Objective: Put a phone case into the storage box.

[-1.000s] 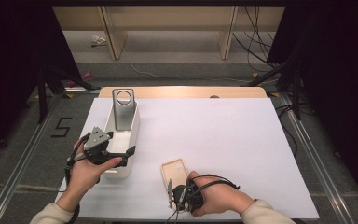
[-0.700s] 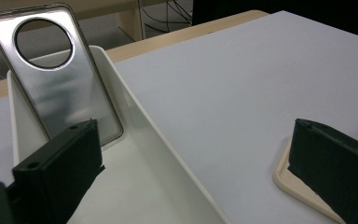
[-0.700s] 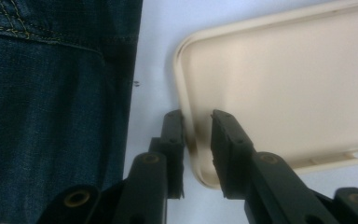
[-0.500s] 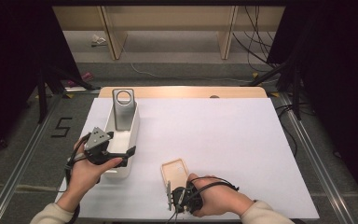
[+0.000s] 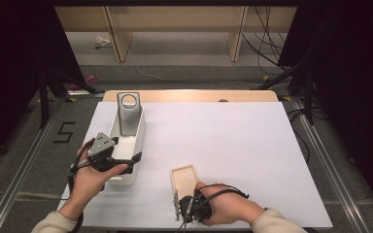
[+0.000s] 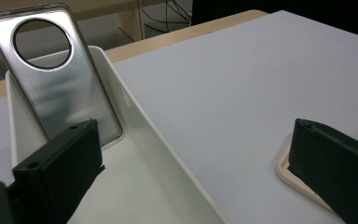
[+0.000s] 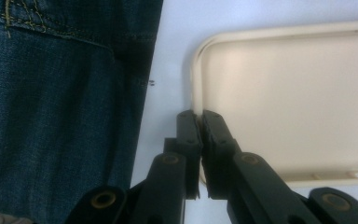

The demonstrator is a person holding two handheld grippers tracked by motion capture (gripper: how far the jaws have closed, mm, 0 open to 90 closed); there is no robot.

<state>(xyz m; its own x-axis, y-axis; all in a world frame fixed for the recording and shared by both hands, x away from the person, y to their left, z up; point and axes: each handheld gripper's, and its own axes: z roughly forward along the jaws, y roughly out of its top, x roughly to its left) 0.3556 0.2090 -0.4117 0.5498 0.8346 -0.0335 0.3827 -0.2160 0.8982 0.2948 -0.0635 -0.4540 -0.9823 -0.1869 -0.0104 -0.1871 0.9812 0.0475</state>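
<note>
Right now the right gripper (image 5: 177, 209) has just closed its fingers on the near rim of the cream case (image 5: 184, 178), flat on the worktop (image 5: 233, 145). Left of the case, left gripper (image 5: 126, 162) hangs wide over the white tray (image 5: 137, 141), the metal plate (image 5: 127, 112) leaning at its far end.

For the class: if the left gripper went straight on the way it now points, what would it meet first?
Probably the silver metal plate with the round hole, leaning upright at the far end of the white tray. The left gripper looks along that tray, though depth is hard to judge.
</note>
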